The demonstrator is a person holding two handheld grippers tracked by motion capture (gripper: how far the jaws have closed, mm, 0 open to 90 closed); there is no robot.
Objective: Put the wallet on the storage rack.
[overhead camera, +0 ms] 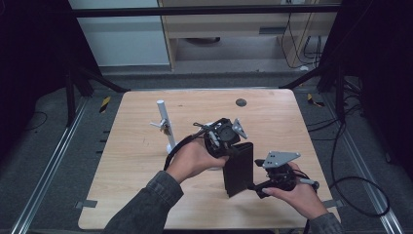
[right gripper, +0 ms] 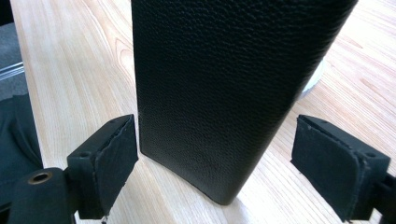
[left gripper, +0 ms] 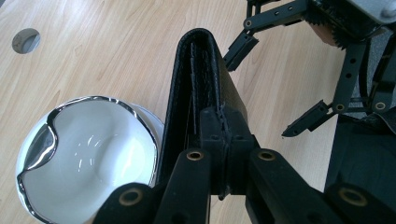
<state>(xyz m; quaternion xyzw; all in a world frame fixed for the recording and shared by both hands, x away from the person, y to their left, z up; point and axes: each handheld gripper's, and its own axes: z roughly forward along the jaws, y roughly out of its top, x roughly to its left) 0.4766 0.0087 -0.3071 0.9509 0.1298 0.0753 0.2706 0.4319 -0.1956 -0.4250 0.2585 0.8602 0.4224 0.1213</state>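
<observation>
Wallet [overhead camera: 238, 168]: black pebbled leather, folded, clamped by left tongs [left gripper: 223, 140]; right tongs [right gripper: 217, 158] wide.

A pale wooden tabletop [overhead camera: 141, 161] stands on grey carpet [overhead camera: 53, 117] (metal rails [overhead camera: 46, 168] run along both side edges). Beyond the far edge are a white panel [overhead camera: 127, 41] and a light wooden cabinet [overhead camera: 229, 27], with black cables [overhead camera: 358, 195] looping on the floor near the right edge.

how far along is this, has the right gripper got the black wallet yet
Done: the left gripper is shut on the black wallet's top edge, holding it upright. In hand: the right gripper stands open around its lower end, pads not pressing. Left: closing on it.
</observation>
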